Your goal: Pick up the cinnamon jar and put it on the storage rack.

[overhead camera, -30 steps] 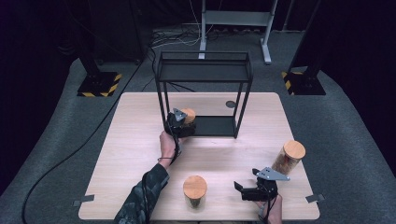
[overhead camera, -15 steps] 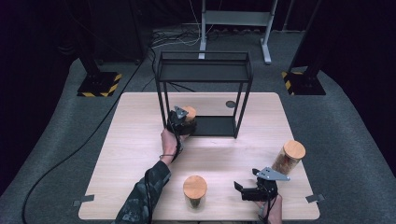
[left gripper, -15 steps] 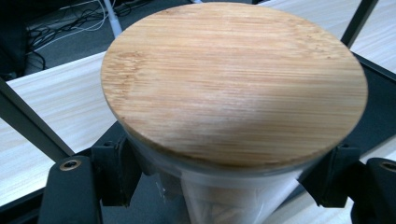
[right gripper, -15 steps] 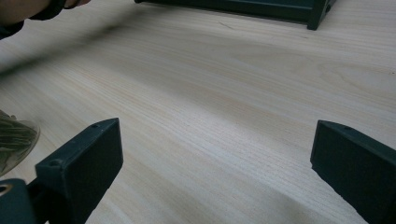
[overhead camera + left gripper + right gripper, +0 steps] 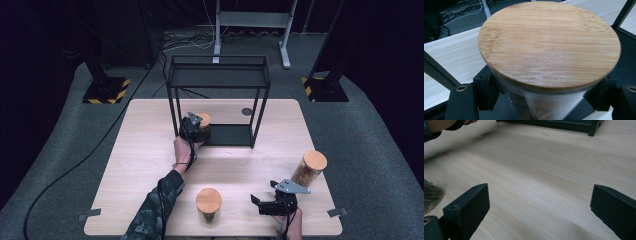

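A glass jar with a bamboo lid point(image 5: 203, 119) is held at the left end of the black wire rack point(image 5: 218, 75), just over its low shelf point(image 5: 235, 135). My left gripper point(image 5: 196, 131) is shut on this jar. In the left gripper view the lid point(image 5: 549, 42) looms large, and the black pads point(image 5: 485, 90) press on the glass from both sides. My right gripper point(image 5: 256, 205) rests near the table's front right, pointing left. Its jaws stand wide open over bare wood in the right gripper view point(image 5: 541, 205).
A second bamboo-lidded jar point(image 5: 208, 205) stands at the front centre, and its base point(image 5: 431, 195) is close to my right gripper's left jaw. A third jar point(image 5: 310, 167) stands at the right edge. A small dark disc point(image 5: 246, 112) lies behind the rack.
My left gripper has edged the jar slightly farther in toward the rack. The right gripper has kept still.
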